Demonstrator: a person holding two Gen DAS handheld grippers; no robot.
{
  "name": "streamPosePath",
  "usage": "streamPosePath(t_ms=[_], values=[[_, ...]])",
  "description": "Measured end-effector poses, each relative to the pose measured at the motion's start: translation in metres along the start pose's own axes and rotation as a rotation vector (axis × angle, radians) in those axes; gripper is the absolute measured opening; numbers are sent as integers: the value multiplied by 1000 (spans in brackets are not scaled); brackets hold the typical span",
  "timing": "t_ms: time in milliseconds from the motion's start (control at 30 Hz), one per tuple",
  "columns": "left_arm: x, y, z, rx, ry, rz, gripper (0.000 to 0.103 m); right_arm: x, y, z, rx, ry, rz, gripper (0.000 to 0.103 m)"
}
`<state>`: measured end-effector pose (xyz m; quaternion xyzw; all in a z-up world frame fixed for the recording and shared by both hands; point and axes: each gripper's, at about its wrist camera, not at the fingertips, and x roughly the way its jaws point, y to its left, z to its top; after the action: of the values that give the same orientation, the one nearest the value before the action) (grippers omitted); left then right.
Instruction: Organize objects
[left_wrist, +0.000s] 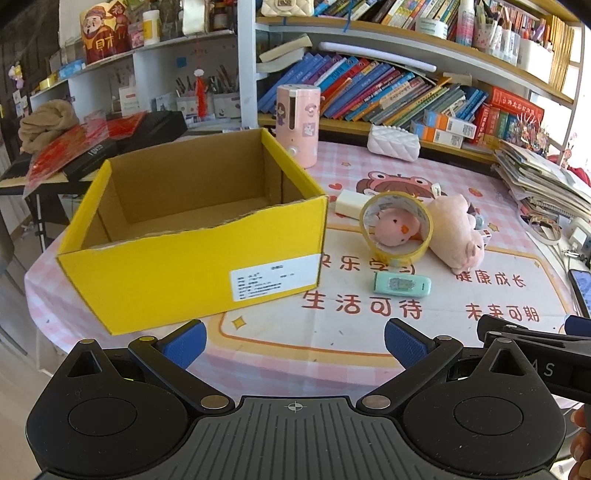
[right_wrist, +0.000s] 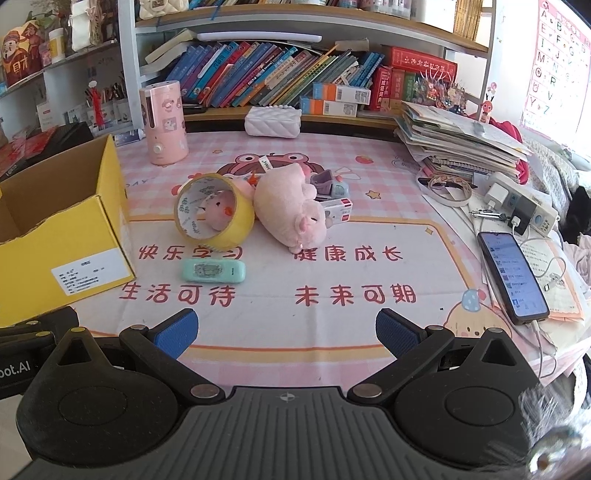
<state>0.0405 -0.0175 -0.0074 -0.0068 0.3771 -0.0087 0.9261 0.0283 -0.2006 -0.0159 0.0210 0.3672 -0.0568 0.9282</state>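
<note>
An open, empty yellow cardboard box (left_wrist: 192, 266) stands on the left of the table; it also shows in the right wrist view (right_wrist: 66, 254). To its right a yellow tape roll (left_wrist: 397, 230) (right_wrist: 216, 212) stands on edge around a small pink chick toy (left_wrist: 397, 229) (right_wrist: 218, 212). A pink plush pig (left_wrist: 456, 232) (right_wrist: 291, 208) lies beside it. A mint green case (left_wrist: 402, 285) (right_wrist: 213, 272) lies in front. My left gripper (left_wrist: 293, 341) is open and empty, near the table's front. My right gripper (right_wrist: 286, 332) is open and empty too.
A pink cylinder appliance (right_wrist: 164, 122), a white quilted pouch (right_wrist: 272, 121) and a white block (left_wrist: 351, 203) sit further back. A small box and toy (right_wrist: 334, 199) lie behind the pig. A phone (right_wrist: 511, 271), chargers and a paper stack (right_wrist: 461, 140) crowd the right. Bookshelves stand behind.
</note>
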Motion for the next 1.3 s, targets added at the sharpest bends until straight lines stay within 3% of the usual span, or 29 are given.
streamPosePath(t_ms=[567, 1133, 1300], values=[[34, -37, 21, -35, 22, 20, 103, 50, -34, 43, -44, 32, 62, 103], [60, -72, 38, -56, 55, 97, 103, 90, -65, 78, -44, -13, 194, 103], [65, -79, 42, -62, 55, 108, 103, 99, -71, 85, -55, -32, 188, 103]])
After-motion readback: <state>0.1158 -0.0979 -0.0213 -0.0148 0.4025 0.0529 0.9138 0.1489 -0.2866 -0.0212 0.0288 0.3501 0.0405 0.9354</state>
